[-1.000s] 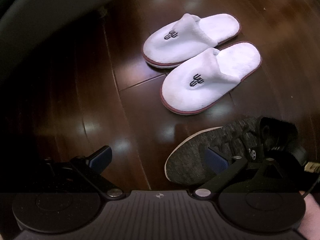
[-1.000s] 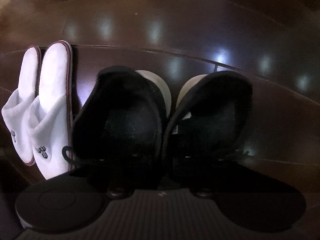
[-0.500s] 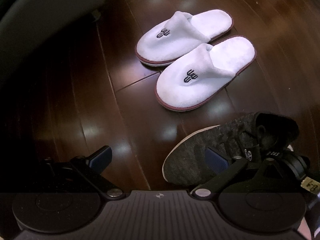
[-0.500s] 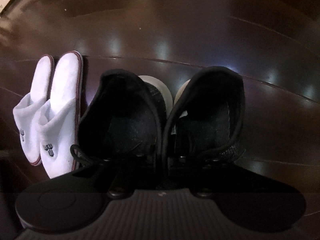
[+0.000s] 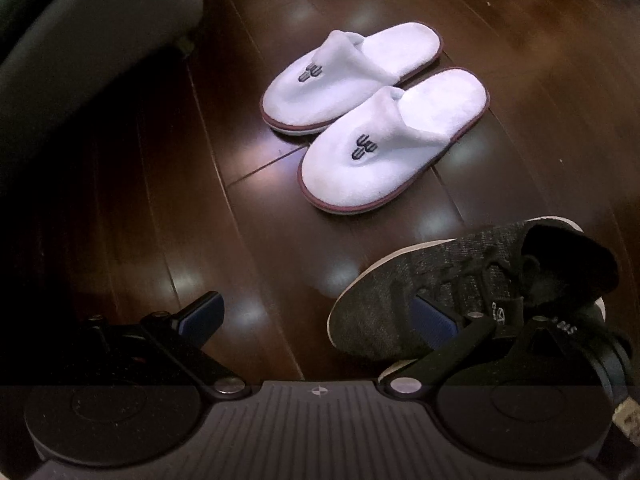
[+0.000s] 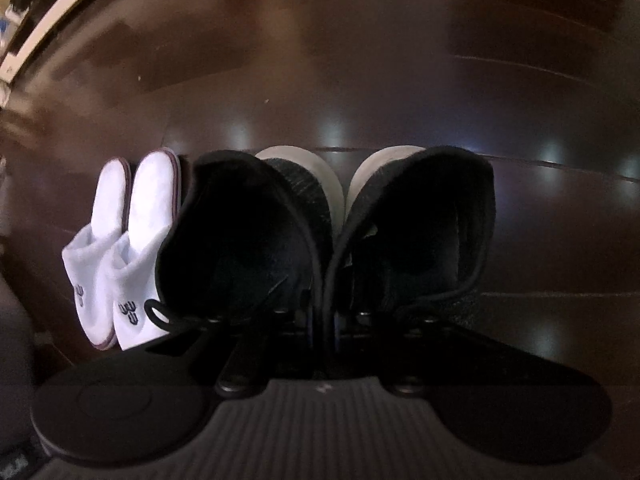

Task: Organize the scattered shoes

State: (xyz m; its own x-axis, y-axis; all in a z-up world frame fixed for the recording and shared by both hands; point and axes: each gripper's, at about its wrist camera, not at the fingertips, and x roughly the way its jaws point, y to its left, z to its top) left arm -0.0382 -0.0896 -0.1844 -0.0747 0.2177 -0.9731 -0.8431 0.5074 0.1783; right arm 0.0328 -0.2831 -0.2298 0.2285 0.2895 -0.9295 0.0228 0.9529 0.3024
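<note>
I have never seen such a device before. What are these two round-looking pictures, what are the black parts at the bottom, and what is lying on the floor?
There is no robot here. A person holds a two-finger gripper in each hand, and each gripper carries a wide-angle camera looking forward along its fingers; that causes the round distortion.

The left camera picture shows the left gripper, open and holding nothing. On the dark wooden floor lie two white slippers side by side, and nearer, a dark knit sneaker.

The right camera picture looks from behind into two dark sneakers standing together, with the slippers to their left. The right gripper is at the sneakers' inner collars and seems to pinch them, but this area is too dark to be sure.
</note>
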